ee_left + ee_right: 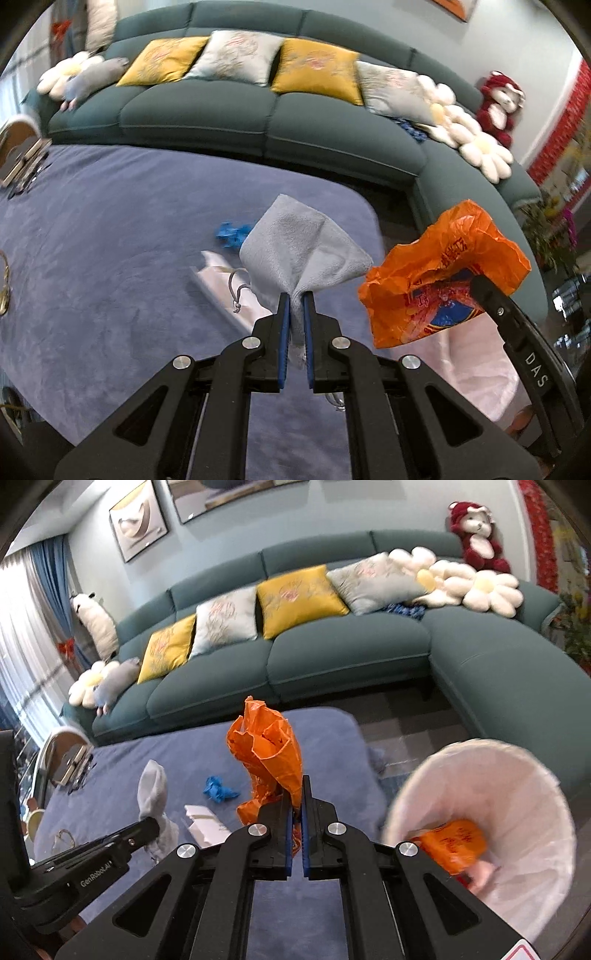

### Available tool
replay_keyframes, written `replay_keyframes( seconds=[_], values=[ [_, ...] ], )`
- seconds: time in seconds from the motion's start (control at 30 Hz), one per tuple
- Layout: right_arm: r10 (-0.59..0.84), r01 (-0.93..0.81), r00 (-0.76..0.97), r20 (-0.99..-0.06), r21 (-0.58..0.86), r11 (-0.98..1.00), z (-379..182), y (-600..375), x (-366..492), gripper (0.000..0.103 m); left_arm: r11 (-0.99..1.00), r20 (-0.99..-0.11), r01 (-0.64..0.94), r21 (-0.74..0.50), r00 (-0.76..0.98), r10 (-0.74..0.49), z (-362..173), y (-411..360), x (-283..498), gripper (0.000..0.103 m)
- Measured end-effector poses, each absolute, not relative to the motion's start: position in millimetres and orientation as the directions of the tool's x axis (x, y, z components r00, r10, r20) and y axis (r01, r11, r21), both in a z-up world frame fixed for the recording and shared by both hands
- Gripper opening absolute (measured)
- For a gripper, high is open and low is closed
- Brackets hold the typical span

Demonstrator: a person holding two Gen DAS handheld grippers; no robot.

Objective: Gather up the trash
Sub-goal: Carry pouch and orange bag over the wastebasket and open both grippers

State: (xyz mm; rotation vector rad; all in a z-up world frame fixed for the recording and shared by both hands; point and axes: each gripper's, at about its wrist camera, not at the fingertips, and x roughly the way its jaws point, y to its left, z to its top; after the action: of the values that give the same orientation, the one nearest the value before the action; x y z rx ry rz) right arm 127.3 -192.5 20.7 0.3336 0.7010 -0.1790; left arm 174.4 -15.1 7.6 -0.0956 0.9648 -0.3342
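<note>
My left gripper (295, 297) is shut on a pale grey cloth (295, 245) and holds it above the blue table cover (110, 240). It also shows in the right wrist view (152, 788). My right gripper (297, 794) is shut on an orange plastic bag (267, 746), raised above the table; it also shows in the left wrist view (439, 269). A white-lined bin (517, 782) stands to the right, with another orange bag (452, 843) inside. A crumpled blue scrap (218, 790) and a white paper bag (205, 821) lie on the table.
A teal sofa (343, 657) with yellow and grey cushions curves behind the table. A red plush bear (476, 531) and flower cushions (480, 587) sit on it. A chair with items (70, 757) stands at the left.
</note>
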Motion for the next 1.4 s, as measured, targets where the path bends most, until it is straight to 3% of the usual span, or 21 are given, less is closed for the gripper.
replay_keyframes(
  seconds=[0.5,0.9,0.93,1.0,1.1,1.17,1.4],
  values=[
    [-0.223,0.471,0.738,-0.637,0.25,0.846,32.3,-303.1,34.4,0.004,0.832,-0.779,0.494,-0.255,0.404,-0.479,17.3,-159.9,123.8,0.007],
    [-0.263,0.545,0.698,-0.666,0.255,0.799,6.6,-343.1,9.0,0.006,0.789,-0.808,0.561,-0.251,0.327,-0.49,-8.3,-213.1,108.8,0.012],
    [-0.263,0.546,0.696,-0.668,0.254,0.798,5.3,-343.8,8.8,0.009,0.788,-0.811,0.561,-0.252,0.321,-0.488,-10.6,-215.6,108.7,0.015],
    [-0.259,0.545,0.697,-0.669,0.26,0.797,2.9,-345.3,9.0,0.01,0.795,-0.815,0.553,-0.249,0.324,-0.481,-12.9,-217.3,108.8,0.039],
    [-0.262,0.549,0.697,-0.668,0.262,0.793,1.4,-346.7,9.1,0.022,0.8,-0.807,0.548,-0.245,0.342,-0.482,-10.6,-218.3,107.6,0.052],
    [-0.267,0.552,0.7,-0.662,0.266,0.79,2.5,-347.1,8.8,0.028,0.807,-0.805,0.542,-0.234,0.357,-0.473,-9.6,-217.2,107.7,0.055],
    [-0.264,0.542,0.709,-0.654,0.266,0.797,7.7,-341.5,10.8,0.03,0.836,-0.804,0.491,-0.245,0.379,-0.459,-9.0,-201.8,115.4,0.056]
  ],
)
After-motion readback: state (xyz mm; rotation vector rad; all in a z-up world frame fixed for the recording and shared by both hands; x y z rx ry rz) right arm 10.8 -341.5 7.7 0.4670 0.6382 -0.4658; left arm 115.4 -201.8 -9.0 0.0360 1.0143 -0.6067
